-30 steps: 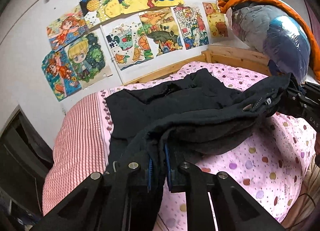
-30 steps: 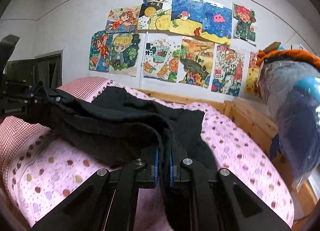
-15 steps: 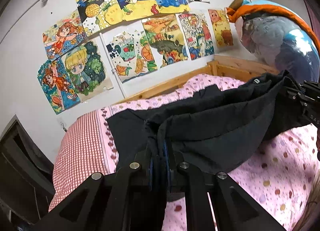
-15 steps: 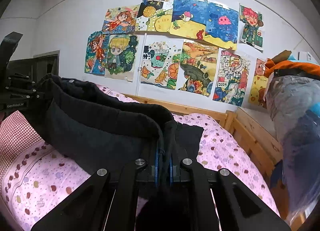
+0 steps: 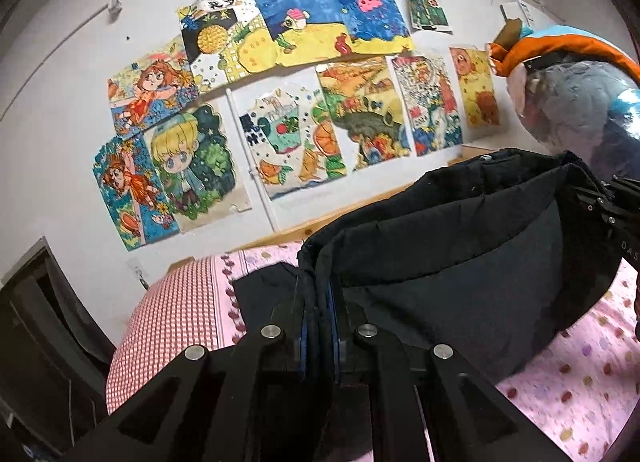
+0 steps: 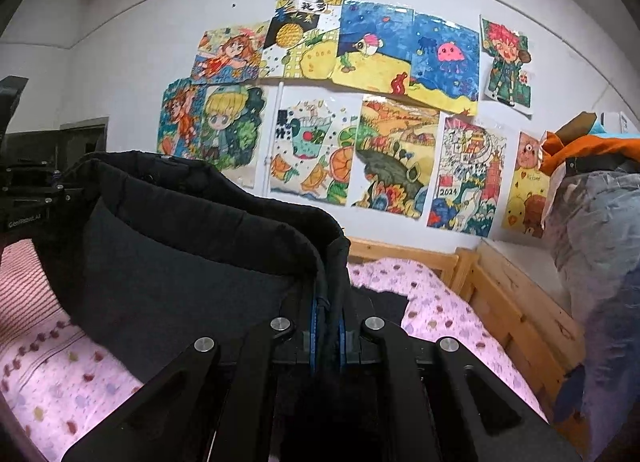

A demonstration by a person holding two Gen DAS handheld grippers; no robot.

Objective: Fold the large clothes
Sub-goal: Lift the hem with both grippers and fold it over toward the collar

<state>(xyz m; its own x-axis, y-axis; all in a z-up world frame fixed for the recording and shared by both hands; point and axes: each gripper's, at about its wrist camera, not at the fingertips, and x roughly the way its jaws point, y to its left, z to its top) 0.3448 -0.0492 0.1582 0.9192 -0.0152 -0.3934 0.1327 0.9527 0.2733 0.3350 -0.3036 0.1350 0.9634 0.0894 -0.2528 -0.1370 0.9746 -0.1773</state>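
Note:
A large black garment [image 5: 460,262] hangs stretched between my two grippers, lifted above the bed. My left gripper [image 5: 318,314] is shut on one end of its top edge. My right gripper [image 6: 329,318] is shut on the other end of the garment [image 6: 180,246]. The right gripper shows at the right edge of the left wrist view [image 5: 616,209], and the left gripper at the left edge of the right wrist view [image 6: 28,197]. The garment's lower part still lies on the bed behind the hanging cloth [image 6: 380,302].
The bed has a pink dotted sheet [image 5: 580,382] and a red-checked part [image 5: 176,310]. A wooden bed frame [image 6: 496,294] runs along the wall. Drawings [image 6: 340,101] cover the wall. Bagged bedding [image 6: 592,229] is stacked at the right. Dark furniture [image 5: 32,342] stands at the left.
Both grippers have risen, lifting the garment's held edge well off the bed. The cloth now hangs taut between them instead of lying bunched on the sheet.

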